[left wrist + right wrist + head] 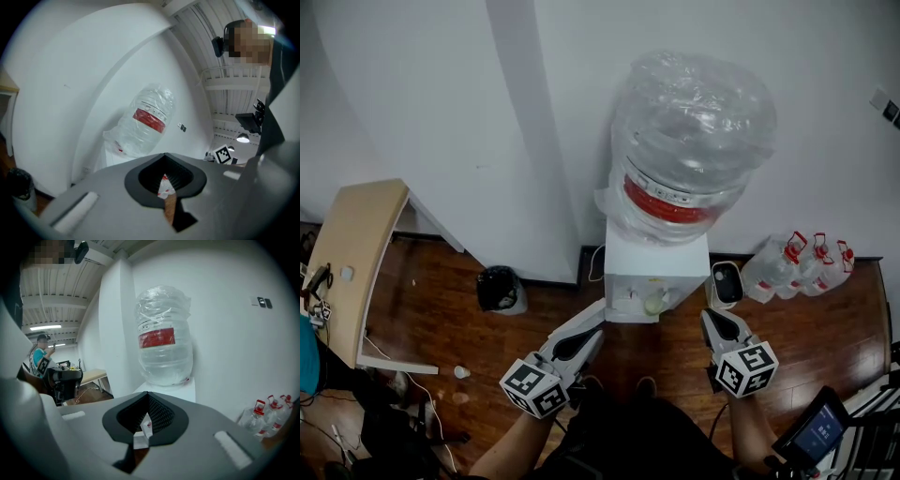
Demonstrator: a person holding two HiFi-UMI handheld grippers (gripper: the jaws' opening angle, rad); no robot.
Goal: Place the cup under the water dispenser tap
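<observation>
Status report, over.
Left tool open, empty; right tool shut, empty. Small pale cup sits in tap recess of white water dispenser. Nothing in the way.

Pale cup (653,303) stands in the water dispenser (657,260) recess.

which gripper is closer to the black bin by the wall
Left. The left gripper is just right of the black bin in the head view; the right gripper is on the dispenser's far side.

floor (431,300) (wood) | on it: dispenser (656,272), bin (500,289), bottles (797,267), desk (361,253)
</observation>
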